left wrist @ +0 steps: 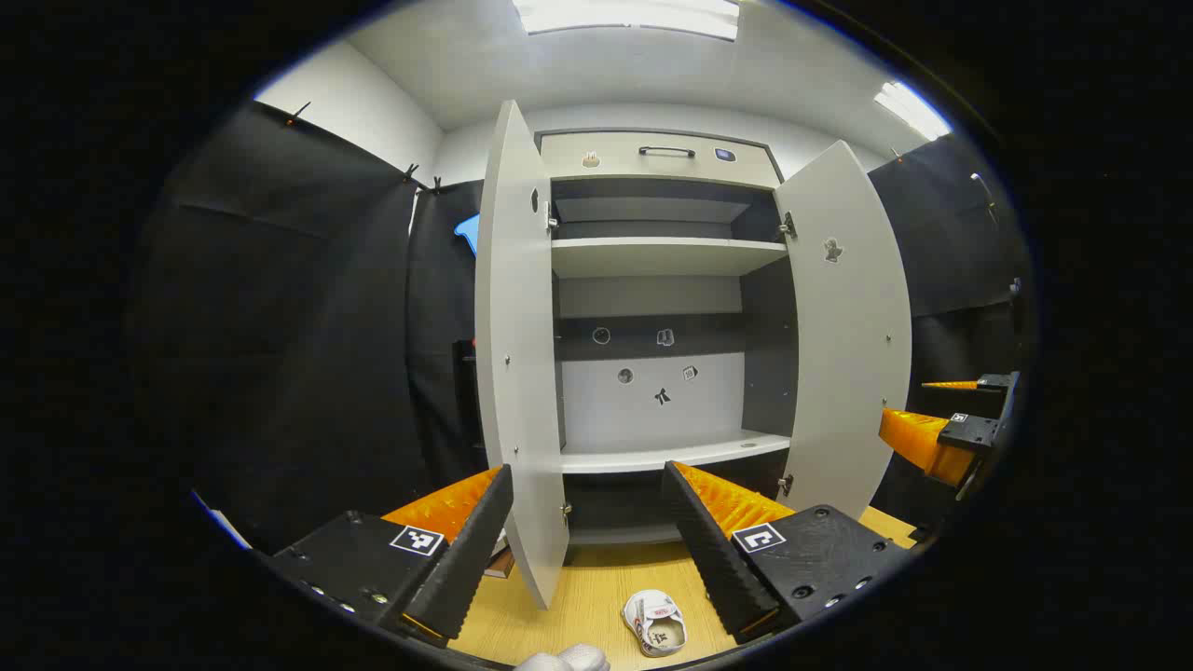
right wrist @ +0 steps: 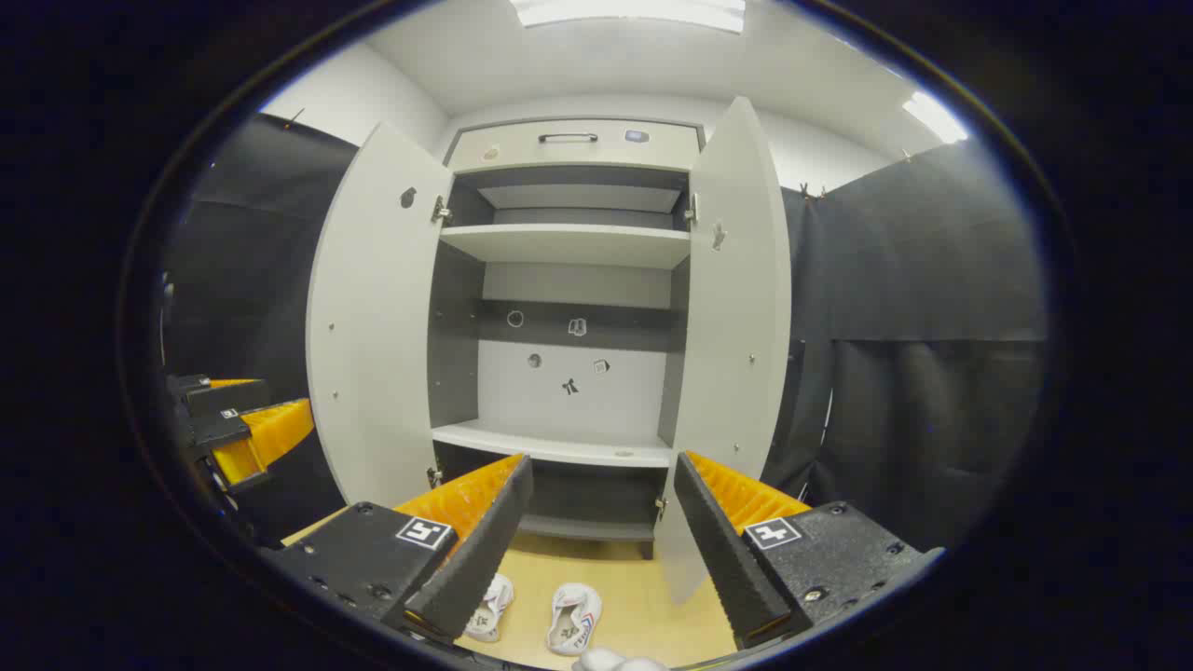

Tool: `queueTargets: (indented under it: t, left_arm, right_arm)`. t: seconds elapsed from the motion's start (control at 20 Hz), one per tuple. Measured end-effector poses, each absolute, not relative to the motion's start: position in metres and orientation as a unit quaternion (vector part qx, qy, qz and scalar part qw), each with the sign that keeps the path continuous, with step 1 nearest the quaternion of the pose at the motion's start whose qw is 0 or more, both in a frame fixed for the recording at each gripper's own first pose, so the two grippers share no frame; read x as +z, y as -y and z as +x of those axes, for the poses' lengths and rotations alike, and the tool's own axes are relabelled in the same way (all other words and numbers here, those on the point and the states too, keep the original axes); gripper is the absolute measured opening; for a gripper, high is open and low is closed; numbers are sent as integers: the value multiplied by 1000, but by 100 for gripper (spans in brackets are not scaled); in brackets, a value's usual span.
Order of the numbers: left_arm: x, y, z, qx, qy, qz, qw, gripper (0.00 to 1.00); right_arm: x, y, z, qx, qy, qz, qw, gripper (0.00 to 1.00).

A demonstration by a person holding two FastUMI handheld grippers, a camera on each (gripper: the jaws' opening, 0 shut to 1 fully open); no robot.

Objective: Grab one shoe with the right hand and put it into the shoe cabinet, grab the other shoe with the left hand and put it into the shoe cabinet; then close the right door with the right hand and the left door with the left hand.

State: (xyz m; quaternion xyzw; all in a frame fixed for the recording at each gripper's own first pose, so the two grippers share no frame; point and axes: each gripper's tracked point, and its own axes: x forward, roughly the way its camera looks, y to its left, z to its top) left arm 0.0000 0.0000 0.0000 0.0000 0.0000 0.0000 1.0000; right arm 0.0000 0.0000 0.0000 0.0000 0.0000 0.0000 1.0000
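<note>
left gripper (left wrist: 587, 522): fingers spread, empty
right gripper (right wrist: 601, 513): fingers spread, empty
shoes (right wrist: 573, 617): on floor before cabinet (right wrist: 559, 247), doors open

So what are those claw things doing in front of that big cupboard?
A person holds a gripper in each hand. The left gripper and the right gripper are both open and hold nothing. They face a shoe cabinet with its left door and right door wide open. Two small white shoes lie on the wooden floor in front of it. No shoe is on the shelves yet, so the tidying has not started.
</note>
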Motion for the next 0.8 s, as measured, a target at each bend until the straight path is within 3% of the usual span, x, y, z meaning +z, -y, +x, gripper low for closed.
queueTargets:
  t: [0.55,0.8]
  left_arm:
    - [-5,-4,-4,6,-6,6,1000,96]
    - [-12,-4,-8,5,-11,5,1000,97]
  right_arm:
    - [-10,-1,-3,-1,-6,6,1000,99]
    - [-78,-8,-2,8,-76,-4,997,99]
